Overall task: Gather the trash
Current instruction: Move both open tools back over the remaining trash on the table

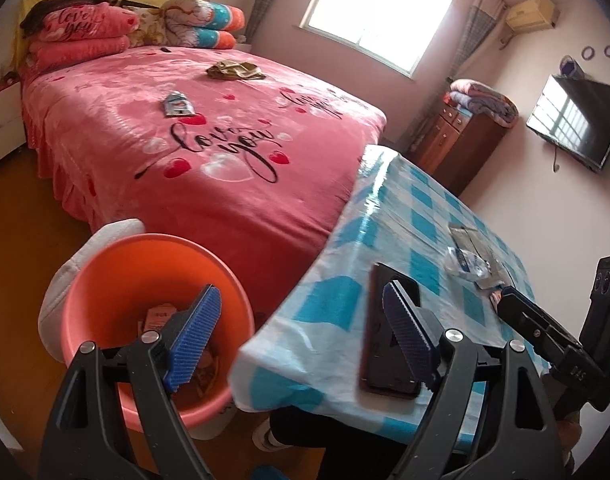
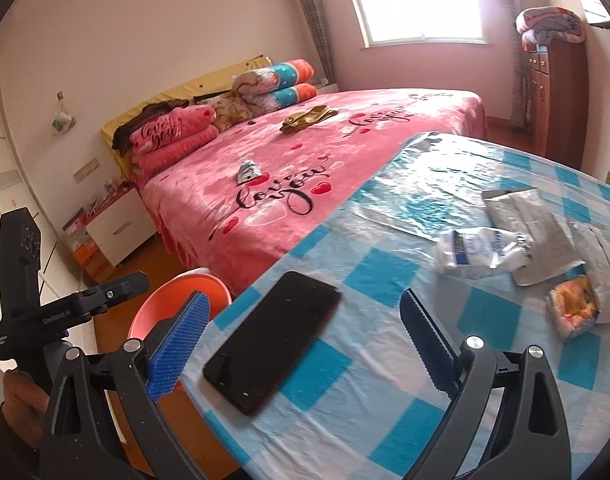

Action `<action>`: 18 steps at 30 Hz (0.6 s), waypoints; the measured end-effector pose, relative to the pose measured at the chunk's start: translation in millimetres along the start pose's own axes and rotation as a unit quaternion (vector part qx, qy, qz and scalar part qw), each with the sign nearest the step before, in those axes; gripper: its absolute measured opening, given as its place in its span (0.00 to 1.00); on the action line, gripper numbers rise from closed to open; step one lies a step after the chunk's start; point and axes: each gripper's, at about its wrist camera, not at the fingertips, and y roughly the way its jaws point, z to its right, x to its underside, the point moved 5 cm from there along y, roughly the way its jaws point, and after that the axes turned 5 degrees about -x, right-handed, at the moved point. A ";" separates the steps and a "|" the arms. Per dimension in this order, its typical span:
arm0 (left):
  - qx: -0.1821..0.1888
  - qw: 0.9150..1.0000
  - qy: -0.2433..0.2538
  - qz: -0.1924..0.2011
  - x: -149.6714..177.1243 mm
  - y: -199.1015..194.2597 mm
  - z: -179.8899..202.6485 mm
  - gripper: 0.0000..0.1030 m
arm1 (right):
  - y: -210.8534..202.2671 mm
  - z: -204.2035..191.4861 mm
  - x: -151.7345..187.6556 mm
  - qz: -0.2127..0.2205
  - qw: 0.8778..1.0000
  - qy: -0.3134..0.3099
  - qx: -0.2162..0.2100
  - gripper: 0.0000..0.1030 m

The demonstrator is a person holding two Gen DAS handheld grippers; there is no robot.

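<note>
My left gripper (image 1: pixel 301 328) hangs with jaws apart, empty, over the table (image 1: pixel 337 320) edge; left of the table sits the bin (image 1: pixel 117 276), a phone (image 1: pixel 375 360) on it, wrappers (image 1: pixel 471 258) beyond.

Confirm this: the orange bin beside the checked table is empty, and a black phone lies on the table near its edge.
Not quite. The orange bin is not empty: the left wrist view shows some packaging lying in its bottom. The rest holds: it stands beside the checked table, and the black phone lies near the table's edge.
</note>
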 end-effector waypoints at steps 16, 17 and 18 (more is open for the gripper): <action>0.029 0.996 0.077 -0.033 12.9 9.1 89.8 0.82 | -35.4 63.4 4.2 0.033 0.998 0.061 0.002 0.92; 0.029 0.995 0.083 -0.035 14.6 10.1 96.1 0.82 | -38.2 67.3 4.3 0.035 0.997 0.065 0.003 0.92; 0.029 0.995 0.086 -0.037 15.8 10.7 99.5 0.82 | -40.8 71.4 4.7 0.038 0.997 0.068 0.005 0.92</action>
